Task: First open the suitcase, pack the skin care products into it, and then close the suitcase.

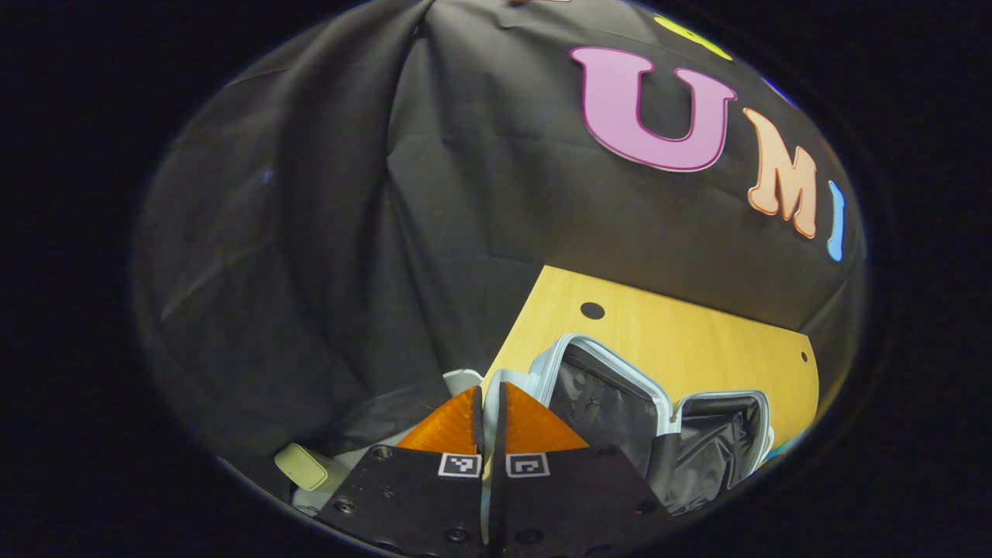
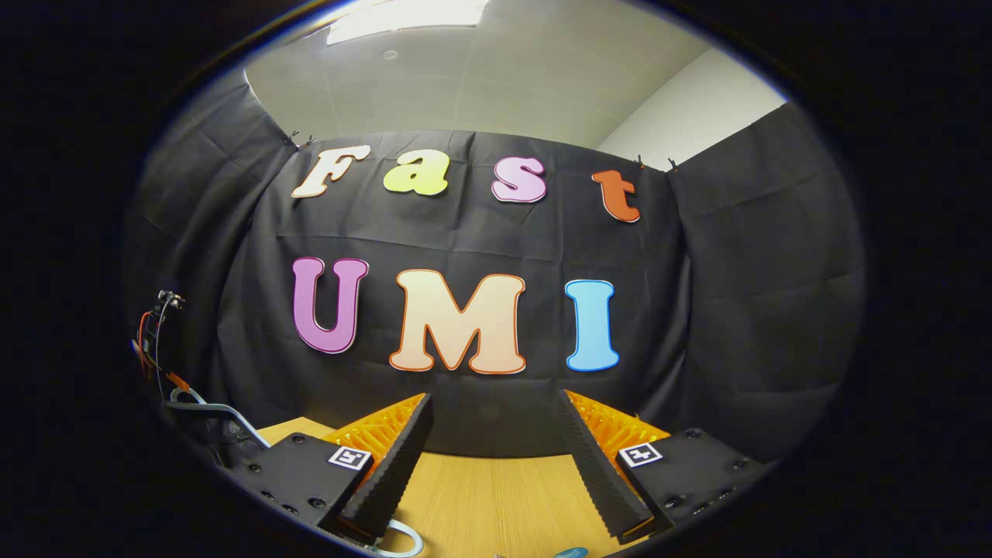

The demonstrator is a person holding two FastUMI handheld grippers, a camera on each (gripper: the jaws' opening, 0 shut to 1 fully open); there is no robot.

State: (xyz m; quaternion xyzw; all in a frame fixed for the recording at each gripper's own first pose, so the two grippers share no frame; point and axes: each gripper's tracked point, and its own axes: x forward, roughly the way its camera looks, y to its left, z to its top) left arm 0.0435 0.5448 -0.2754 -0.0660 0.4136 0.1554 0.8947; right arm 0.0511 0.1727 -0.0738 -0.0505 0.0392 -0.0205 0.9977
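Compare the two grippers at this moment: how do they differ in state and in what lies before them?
The left gripper has its fingers closed together with nothing visible between them; the right gripper stands wide open. The left gripper looks toward the open suitcase; the right gripper looks over bare wooden table. Both are held above the table and grip nothing.

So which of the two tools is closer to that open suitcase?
Left. The left tool, shut, sits just in front of the open suitcase on the table. The right tool, open, points over bare tabletop at the wall; how far it is from the case cannot be told.
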